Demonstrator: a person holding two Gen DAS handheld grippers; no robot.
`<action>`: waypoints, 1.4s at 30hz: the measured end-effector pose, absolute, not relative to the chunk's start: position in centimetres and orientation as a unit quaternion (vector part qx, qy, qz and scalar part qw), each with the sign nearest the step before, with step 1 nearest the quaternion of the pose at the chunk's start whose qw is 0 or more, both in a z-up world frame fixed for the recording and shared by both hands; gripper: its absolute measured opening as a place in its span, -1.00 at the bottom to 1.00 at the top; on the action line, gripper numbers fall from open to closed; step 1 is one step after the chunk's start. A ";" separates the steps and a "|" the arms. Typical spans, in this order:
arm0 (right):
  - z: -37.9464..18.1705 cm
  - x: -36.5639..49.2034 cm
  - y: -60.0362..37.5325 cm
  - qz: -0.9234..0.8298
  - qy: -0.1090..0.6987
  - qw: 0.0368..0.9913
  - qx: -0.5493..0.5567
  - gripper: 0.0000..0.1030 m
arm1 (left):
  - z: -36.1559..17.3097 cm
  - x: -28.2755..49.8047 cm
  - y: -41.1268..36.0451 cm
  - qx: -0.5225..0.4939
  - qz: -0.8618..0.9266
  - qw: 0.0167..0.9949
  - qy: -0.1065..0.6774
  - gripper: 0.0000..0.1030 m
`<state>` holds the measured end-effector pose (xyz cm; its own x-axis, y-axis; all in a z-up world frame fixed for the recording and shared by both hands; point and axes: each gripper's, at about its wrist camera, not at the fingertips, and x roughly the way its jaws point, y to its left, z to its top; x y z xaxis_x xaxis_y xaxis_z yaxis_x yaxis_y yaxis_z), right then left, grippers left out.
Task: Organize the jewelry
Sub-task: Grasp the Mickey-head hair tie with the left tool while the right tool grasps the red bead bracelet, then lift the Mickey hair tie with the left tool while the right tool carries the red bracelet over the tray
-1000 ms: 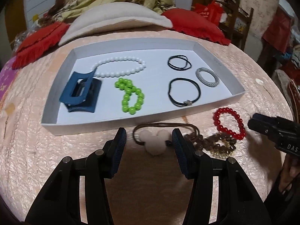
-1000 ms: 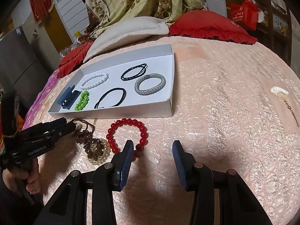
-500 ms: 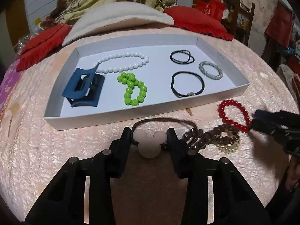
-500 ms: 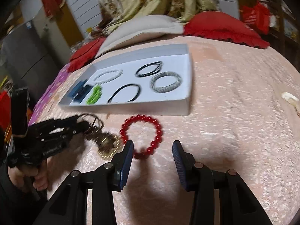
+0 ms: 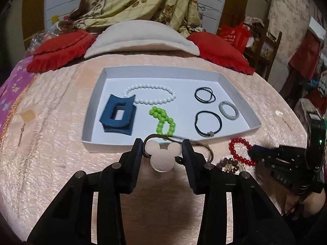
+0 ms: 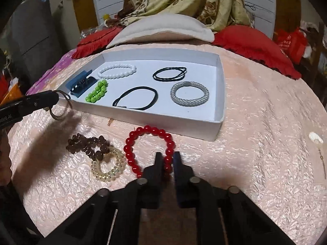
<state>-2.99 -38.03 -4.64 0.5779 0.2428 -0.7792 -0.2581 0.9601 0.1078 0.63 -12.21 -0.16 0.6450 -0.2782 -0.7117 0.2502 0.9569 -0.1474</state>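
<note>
My left gripper [image 5: 162,153] is shut on a brown hair tie with a pale mouse-head charm [image 5: 162,157] and holds it lifted just before the white tray [image 5: 235,96]. In the right wrist view the tie's loop [image 6: 61,110] hangs from the left gripper [image 6: 55,99]. My right gripper [image 6: 167,159] is shut on the near side of the red bead bracelet [image 6: 130,151], which lies on the pink bedspread in front of the tray [image 6: 221,94]. The tray holds a blue claw clip [image 5: 118,116], white beads [image 5: 151,96], green beads [image 5: 163,120], black ties [image 5: 207,122] and a silver bracelet [image 5: 229,110].
A brown bead bracelet [image 6: 87,145] and a clear spiral hair tie [image 6: 108,165] lie left of the red bracelet. Red and beige cushions [image 5: 143,38] line the back of the bed. A small white item [image 6: 315,138] lies at the right.
My left gripper closed on the mouse-charm hair tie and lifted it toward the tray. My right gripper moved forward and closed on the red bracelet.
</note>
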 end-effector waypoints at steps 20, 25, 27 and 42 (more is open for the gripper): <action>2.0 -7.1 -37.3 0.195 0.319 0.927 0.025 -0.83 | 1.0 0.1 -11.2 -0.024 -0.133 0.915 0.380 -0.27; 2.2 -7.0 -37.2 0.196 0.314 0.928 0.028 -0.83 | 0.8 0.2 -11.2 -0.021 -0.128 0.915 0.382 -0.27; 2.2 -7.1 -37.2 0.197 0.314 0.928 0.028 -0.83 | 0.7 0.3 -11.3 -0.019 -0.126 0.915 0.384 -0.27; 2.2 -7.1 -37.2 0.196 0.313 0.929 0.027 -0.83 | 0.6 0.4 -11.5 -0.015 -0.124 0.915 0.384 -0.27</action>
<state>-7.13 -37.20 2.20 0.7272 0.3815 -0.5707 -0.3480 0.9215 0.1725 0.43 -11.51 0.61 0.6742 -0.2377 -0.6993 0.2150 0.9690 -0.1221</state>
